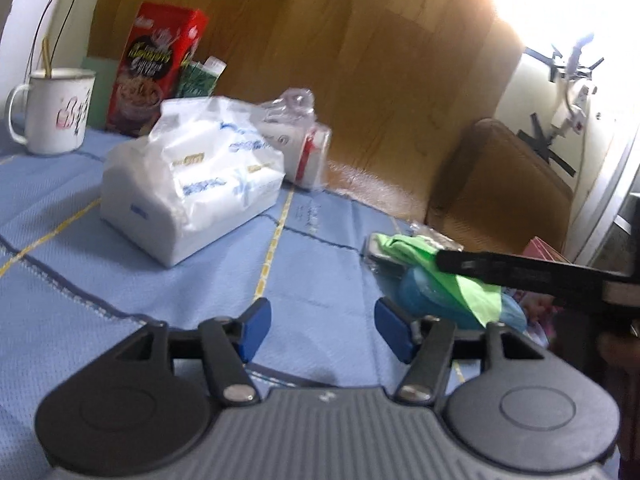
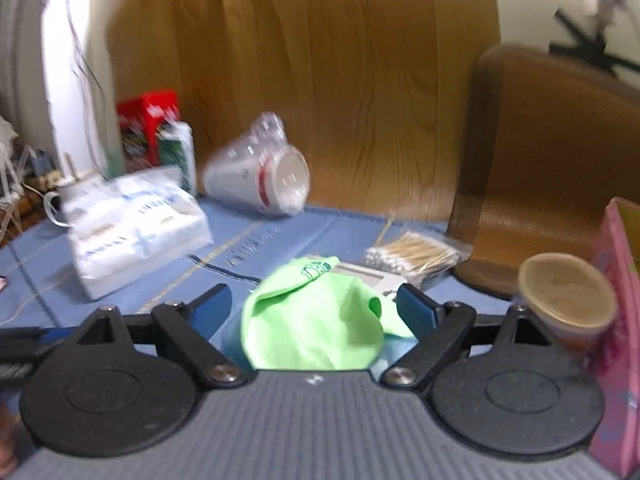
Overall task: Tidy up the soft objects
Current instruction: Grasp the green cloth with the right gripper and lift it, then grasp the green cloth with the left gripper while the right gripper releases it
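A bright green cloth (image 2: 312,328) lies bunched on a light blue soft item (image 1: 432,300) on the blue tablecloth (image 1: 312,248). My right gripper (image 2: 316,306) is open wide with the green cloth between its fingers; the blue pads stand clear of it. In the left wrist view the green cloth (image 1: 416,250) is at the right, and one black finger (image 1: 512,270) of the right gripper reaches over it. My left gripper (image 1: 322,322) is open over bare tablecloth, left of the cloth, with nothing between its fingers. A white tissue pack (image 1: 192,184) lies further back.
A sleeve of plastic cups (image 2: 260,180) lies by the wooden wall. A bag of cotton swabs (image 2: 416,258) sits behind the cloth. At the right are a brown-lidded cup (image 2: 568,300), a pink box (image 2: 616,320) and a wooden chair (image 2: 540,180). Back left stand a mug (image 1: 56,112) and a red box (image 1: 160,68).
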